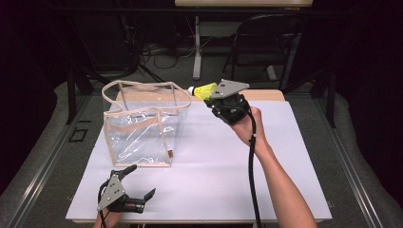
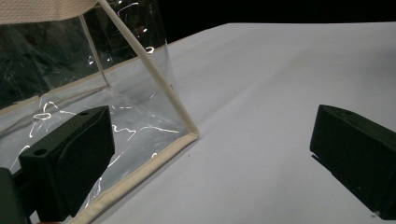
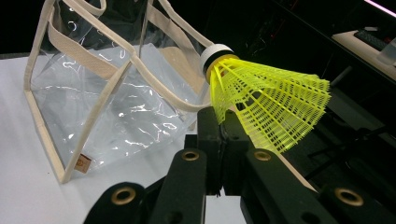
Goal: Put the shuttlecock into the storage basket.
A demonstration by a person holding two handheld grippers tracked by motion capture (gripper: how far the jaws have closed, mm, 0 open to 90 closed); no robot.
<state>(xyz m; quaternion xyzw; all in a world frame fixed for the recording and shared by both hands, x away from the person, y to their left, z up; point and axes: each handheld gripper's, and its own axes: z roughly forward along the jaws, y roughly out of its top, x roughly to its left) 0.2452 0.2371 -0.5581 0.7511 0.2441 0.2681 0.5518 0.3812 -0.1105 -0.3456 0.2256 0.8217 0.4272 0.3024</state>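
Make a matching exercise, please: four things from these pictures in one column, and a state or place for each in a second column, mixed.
Things:
1. shuttlecock
2. bag
3. left gripper
4. right gripper

States or places:
A. open, low near the table's near edge
B. stands empty on the table
C. yellow, held by its skirt
D. shut, raised beside the bag's rim

Pairs: 1-C, 2-B, 3-A, 4-D

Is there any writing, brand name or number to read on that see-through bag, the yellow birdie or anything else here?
No text can be read.
Small brown tag on the clear bag, near a bottom corner: a mark on it, too small and blurred to read.
Yellow shuttlecock, held in the right gripper: no lettering visible.
White table: no writing.
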